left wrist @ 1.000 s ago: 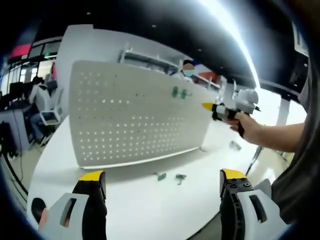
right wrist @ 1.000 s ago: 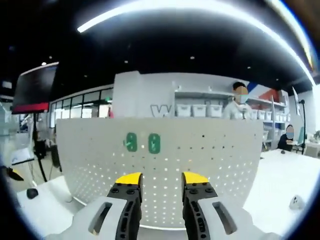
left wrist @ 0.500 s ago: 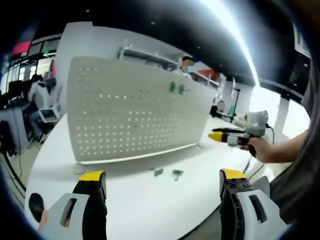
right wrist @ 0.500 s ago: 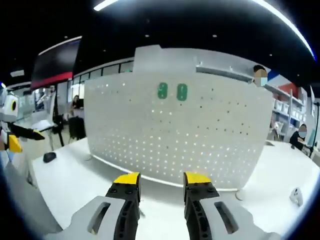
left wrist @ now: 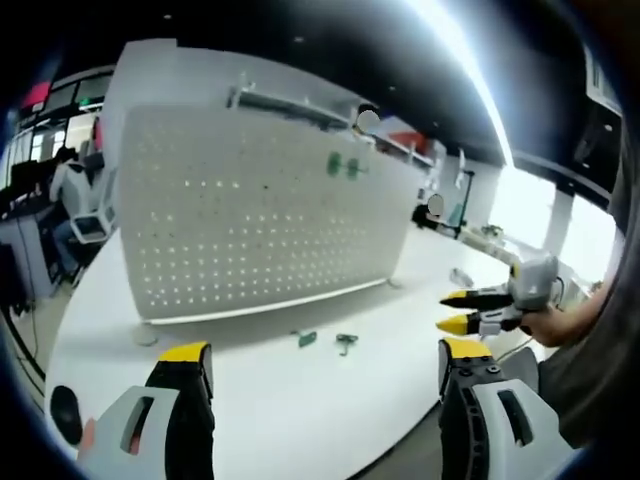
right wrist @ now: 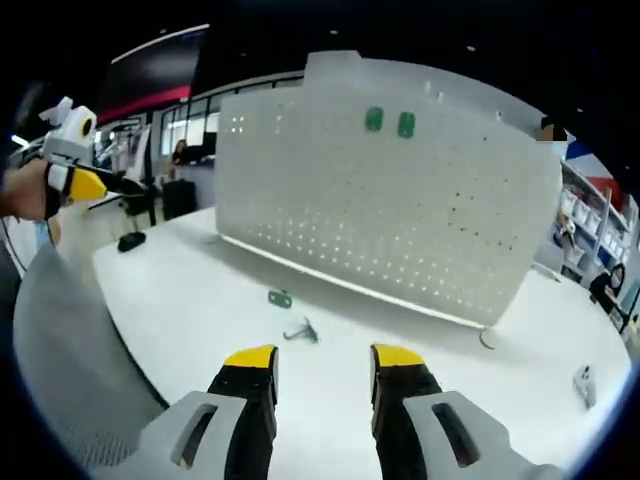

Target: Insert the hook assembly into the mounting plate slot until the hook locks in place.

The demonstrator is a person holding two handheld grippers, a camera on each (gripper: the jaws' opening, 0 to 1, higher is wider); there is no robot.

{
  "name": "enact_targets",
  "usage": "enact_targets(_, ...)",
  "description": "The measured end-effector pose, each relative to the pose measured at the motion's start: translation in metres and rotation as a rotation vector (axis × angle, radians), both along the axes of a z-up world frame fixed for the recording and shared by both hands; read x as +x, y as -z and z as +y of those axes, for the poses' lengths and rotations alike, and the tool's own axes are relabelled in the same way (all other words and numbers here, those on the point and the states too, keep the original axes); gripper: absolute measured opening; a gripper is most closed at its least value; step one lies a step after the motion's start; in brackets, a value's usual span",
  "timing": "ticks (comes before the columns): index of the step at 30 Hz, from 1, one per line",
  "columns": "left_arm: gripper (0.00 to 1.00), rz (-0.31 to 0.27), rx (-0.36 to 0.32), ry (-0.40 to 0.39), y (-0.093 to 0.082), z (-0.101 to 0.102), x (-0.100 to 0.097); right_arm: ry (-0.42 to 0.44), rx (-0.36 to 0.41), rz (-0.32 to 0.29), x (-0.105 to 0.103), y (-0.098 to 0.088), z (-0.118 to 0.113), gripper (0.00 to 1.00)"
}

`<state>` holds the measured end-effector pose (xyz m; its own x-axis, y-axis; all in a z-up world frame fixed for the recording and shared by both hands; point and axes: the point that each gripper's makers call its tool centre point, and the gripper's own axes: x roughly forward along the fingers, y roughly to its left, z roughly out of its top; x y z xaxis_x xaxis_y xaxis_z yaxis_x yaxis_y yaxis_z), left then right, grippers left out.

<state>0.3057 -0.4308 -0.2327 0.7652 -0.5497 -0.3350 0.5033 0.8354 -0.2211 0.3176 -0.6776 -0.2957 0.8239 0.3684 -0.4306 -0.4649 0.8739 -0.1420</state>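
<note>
Right gripper view shows a big white bench (right wrist: 180,300) with a tall white board full of little holes (right wrist: 400,210) standing across its far side. This board looks like the mounting plate. Two small green pieces (right wrist: 390,122) are already stuck near its top edge, side by side. In front of the board's bottom edge, out on the open bench, lie two loose parts: one flat green piece (right wrist: 279,297) and, just beside it, one thin grey metal hook (right wrist: 301,331). The left gripper view shows the same pair, the green piece (left wrist: 307,339) and the hook (left wrist: 346,343), close together but not touching. The right tool (right wrist: 322,362) hovers above the bench near the hook, with its jaws apart and nothing between them. The left tool (left wrist: 325,362) is wide apart too and holds nothing. I think both parts are very light, hard and a bit slippery, so they could slide away if pushed. The hook is thin wire, so pinching it across its straight stem looks best, and the green piece by its flat sides. That makes one board, two mounted pieces, two loose parts and two tools.
</note>
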Motion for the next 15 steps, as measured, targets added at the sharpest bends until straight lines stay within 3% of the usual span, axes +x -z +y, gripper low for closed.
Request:
enact_targets(6,0.95,0.008,0.0,-0.002,0.002,0.0,-0.001,-0.037,-0.012,0.055,-0.007,0.014,0.004,0.35)
enact_targets(15,0.96,0.053,0.016,0.007,0.017,0.004,-0.004,-0.144,-0.041,0.13,0.003,0.034,0.022,0.32)
